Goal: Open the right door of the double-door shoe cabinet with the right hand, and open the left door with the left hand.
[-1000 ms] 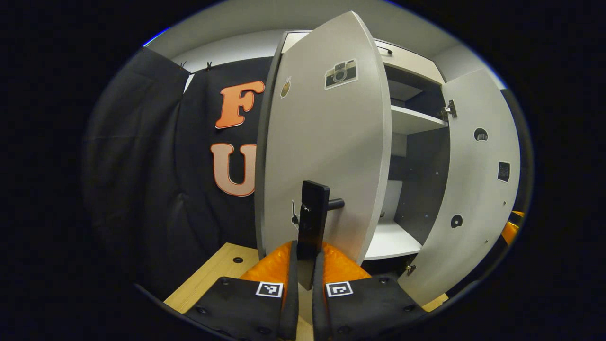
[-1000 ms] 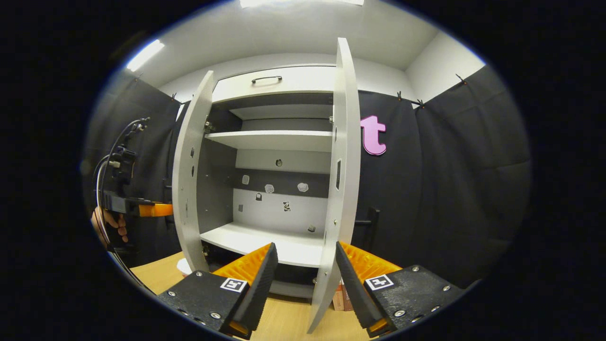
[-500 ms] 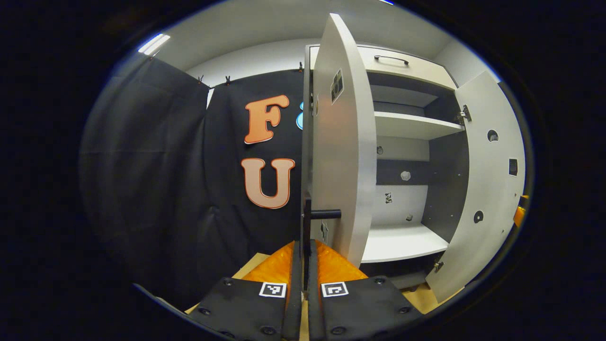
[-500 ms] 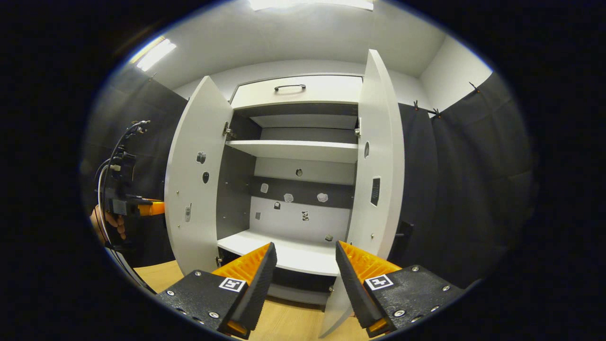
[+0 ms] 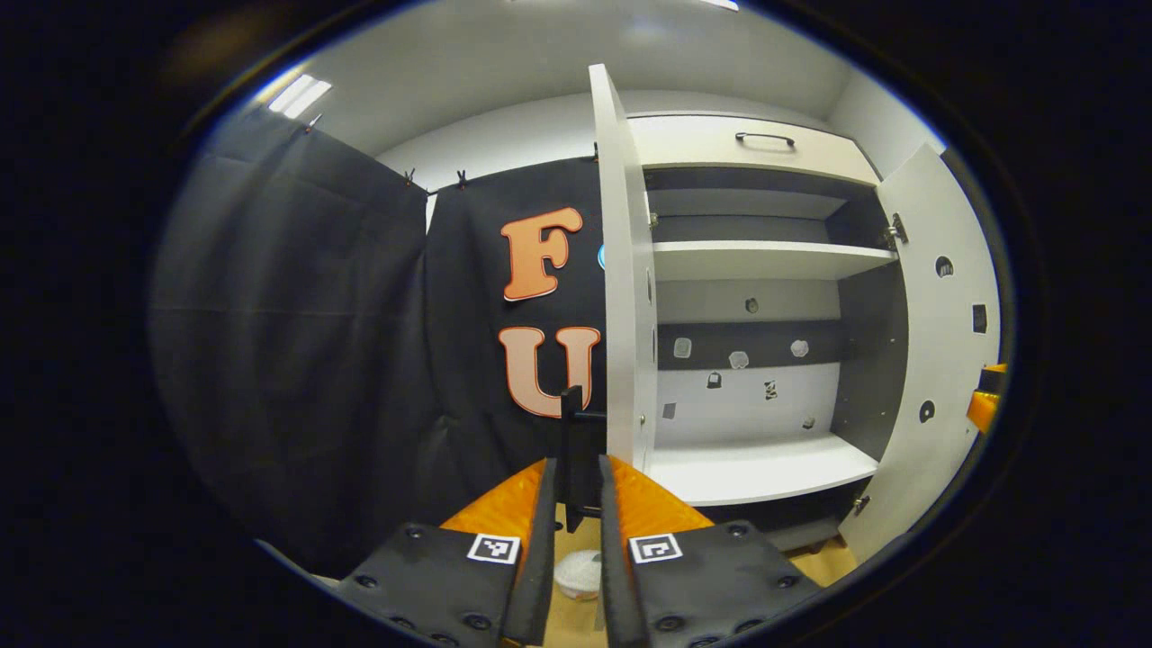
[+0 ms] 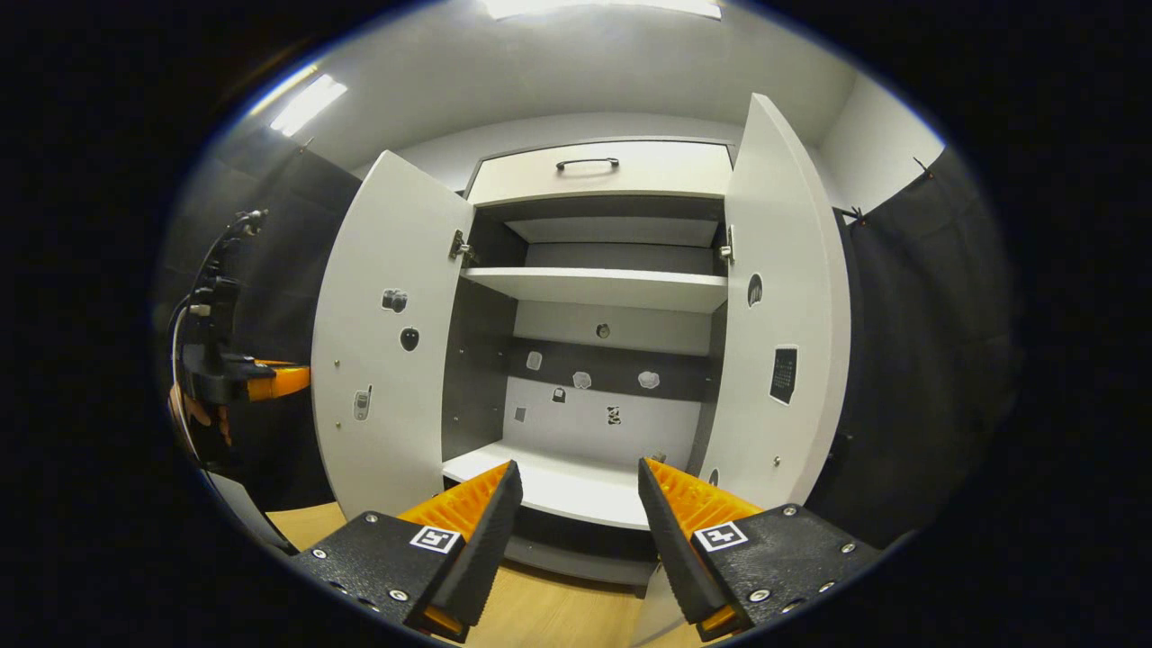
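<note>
The shoe cabinet stands with both doors swung out. In the left gripper view the left door (image 5: 621, 297) is edge-on, its black handle (image 5: 571, 423) between my left gripper's (image 5: 574, 463) fingers, which stand slightly apart from it. The right door (image 5: 936, 360) hangs wide at the right. In the right gripper view my right gripper (image 6: 576, 468) is open with nothing in it, facing the bare lower shelf (image 6: 558, 481) between the left door (image 6: 387, 342) and the right door (image 6: 783, 342). The left gripper (image 6: 270, 382) and a hand (image 6: 193, 409) show past the left door.
A drawer with a dark pull (image 6: 589, 165) tops the cabinet, and an upper shelf (image 6: 594, 288) crosses the inside. Small stickers dot the back panel. The cabinet stands on a wooden tabletop (image 6: 540, 612). A white cup (image 5: 576, 571) sits below my left fingers. Black cloth hangs on both sides.
The left door has swung further out, from angled to edge-on. My left fingers have parted a little around the handle. The right door now stands wider, clear of my open right fingers.
</note>
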A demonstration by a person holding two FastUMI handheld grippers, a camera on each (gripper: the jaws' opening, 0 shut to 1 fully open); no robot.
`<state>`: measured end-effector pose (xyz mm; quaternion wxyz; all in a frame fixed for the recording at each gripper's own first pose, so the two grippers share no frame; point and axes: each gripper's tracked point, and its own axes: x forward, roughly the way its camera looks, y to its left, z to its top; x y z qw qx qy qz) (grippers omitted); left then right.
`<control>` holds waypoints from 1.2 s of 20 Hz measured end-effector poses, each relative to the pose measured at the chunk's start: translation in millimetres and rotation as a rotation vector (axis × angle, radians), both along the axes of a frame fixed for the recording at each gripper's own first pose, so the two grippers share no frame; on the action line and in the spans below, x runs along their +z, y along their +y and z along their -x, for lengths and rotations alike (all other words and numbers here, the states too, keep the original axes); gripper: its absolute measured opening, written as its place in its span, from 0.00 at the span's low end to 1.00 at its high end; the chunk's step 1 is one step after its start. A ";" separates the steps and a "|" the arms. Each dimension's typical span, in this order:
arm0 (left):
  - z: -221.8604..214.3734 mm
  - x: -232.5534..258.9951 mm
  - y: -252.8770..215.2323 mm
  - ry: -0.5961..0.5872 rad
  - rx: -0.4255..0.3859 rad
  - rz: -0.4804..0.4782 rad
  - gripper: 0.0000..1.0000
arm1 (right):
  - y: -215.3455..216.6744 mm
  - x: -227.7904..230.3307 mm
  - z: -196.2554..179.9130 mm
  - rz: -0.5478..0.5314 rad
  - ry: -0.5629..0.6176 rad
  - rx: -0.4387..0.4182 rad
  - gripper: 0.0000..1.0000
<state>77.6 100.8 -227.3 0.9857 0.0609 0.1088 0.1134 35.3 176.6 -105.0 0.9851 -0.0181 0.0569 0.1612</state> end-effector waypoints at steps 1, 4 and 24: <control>0.5 1.1 -2.5 -0.008 -0.011 0.002 0.36 | 3.8 1.3 -1.8 0.004 -0.005 -0.002 0.80; -1.5 10.8 -10.0 -0.050 -0.086 -0.038 0.66 | 10.5 5.4 -4.6 -0.001 -0.019 0.008 0.80; -37.0 24.9 -79.1 -0.183 -0.289 0.018 0.98 | -45.9 30.7 -23.3 0.004 -0.103 -0.153 0.93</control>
